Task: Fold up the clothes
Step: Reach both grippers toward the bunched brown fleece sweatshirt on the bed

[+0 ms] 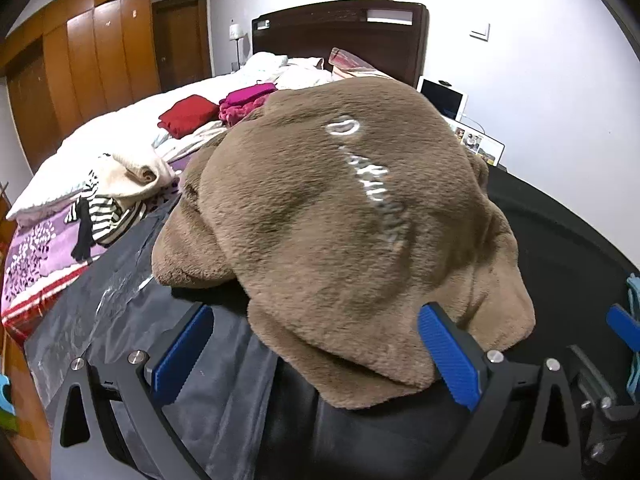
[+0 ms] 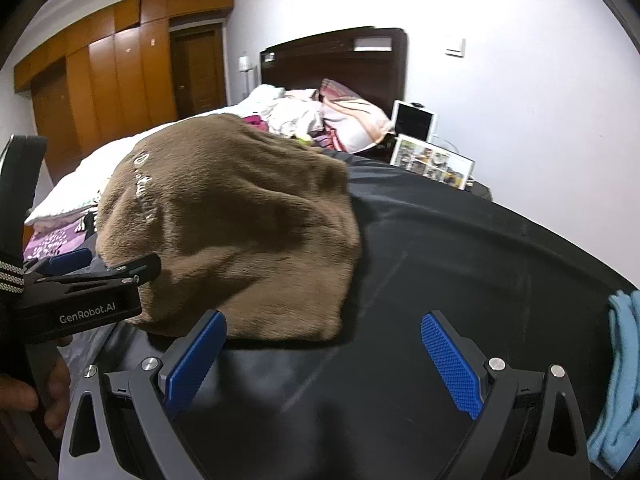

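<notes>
Looking at a brown fleece garment (image 1: 340, 216) bunched in a mound on the black work sheet (image 2: 480, 264), pale script lettering on the top face. We've got both tongs spread wide and holding nothing. Left gripper (image 1: 316, 354) sits at the near hem, cloth edge draped over the gap between its blue pads (image 1: 448, 356) but not pinched; from the right wrist view we see the left gripper (image 2: 100, 268) from the side, tips right at the garment's near-left flank. Right gripper (image 2: 324, 360) hovers over bare sheet just beside the garment's near-right corner, left pad near the hem, right pad well clear. Step in hand, imo: mid-fold on this piece. It reads as partly folded but lumpy, not a flat packet, so we're between grasps, lining up for the next fold or a flatten. Next move prob needs both tongs closing on the near hem, one per corner, thru all the plush layers w/o grabbing the sheet underneath, then lift and carry toward the far side so edges meet. Fleece is thick, so a shallow bite may slip. Can't tell how many layers sit under the top face. Red folded item (image 1: 186, 114) and other clothes sit further back on the bed (image 1: 120, 120), light blue cloth (image 2: 618, 360) at far right, both well apart from the work.
</notes>
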{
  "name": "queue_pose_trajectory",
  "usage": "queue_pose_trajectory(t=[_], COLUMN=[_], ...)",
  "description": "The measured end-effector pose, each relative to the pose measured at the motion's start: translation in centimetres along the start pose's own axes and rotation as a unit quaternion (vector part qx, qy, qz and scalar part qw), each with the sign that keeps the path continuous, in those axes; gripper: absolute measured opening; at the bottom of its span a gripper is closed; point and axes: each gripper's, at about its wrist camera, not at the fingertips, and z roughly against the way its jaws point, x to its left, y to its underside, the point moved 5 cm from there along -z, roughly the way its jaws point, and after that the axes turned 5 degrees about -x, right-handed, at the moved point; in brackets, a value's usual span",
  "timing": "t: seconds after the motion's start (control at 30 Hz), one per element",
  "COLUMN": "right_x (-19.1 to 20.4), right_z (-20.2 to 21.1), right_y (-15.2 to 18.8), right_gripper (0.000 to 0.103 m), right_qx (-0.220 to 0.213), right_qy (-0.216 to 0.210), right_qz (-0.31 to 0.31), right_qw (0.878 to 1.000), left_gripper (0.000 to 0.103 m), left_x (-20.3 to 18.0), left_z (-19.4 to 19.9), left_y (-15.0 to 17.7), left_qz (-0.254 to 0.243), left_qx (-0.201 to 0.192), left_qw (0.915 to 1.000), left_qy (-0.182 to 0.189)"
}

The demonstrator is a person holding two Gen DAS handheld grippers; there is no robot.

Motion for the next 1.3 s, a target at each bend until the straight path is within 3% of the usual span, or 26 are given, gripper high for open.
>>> queue_pose_trajectory(t=[0.43, 0.8, 1.1, 1.3], right_x=[-0.7, -1.4, -1.6, -2.2], right_z=[-2.4, -3.0, -2.9, -2.6], right_y=[0.6, 1.1, 1.0, 0.9], right_gripper=[0.099, 0.099, 0.099, 0.099], right_qx=[0.023, 0.022, 0.014, 0.008], right_qy=[0.008, 0.015, 0.022, 0.037], right_qz=[-0.014, -0.020, -0.019, -0.020], right_qw=[1.000, 0.999, 0.999, 0.999], left_gripper=[0.103, 0.101, 0.065, 0.040], left_x=[-0.5, -1.9, -2.2, -2.7], left_z=[-2.5, -4.1, -3.3, -1.7], left_y=[-0.7, -0.1, -0.1, 0.8], left_qz=[0.030, 0.032, 0.041, 0.010], left_qx=[0.032, 0.040, 0.029, 0.023], left_qw=[0.9959, 0.9942, 0.9961, 0.9974], left_qy=[0.079, 0.095, 0.073, 0.068])
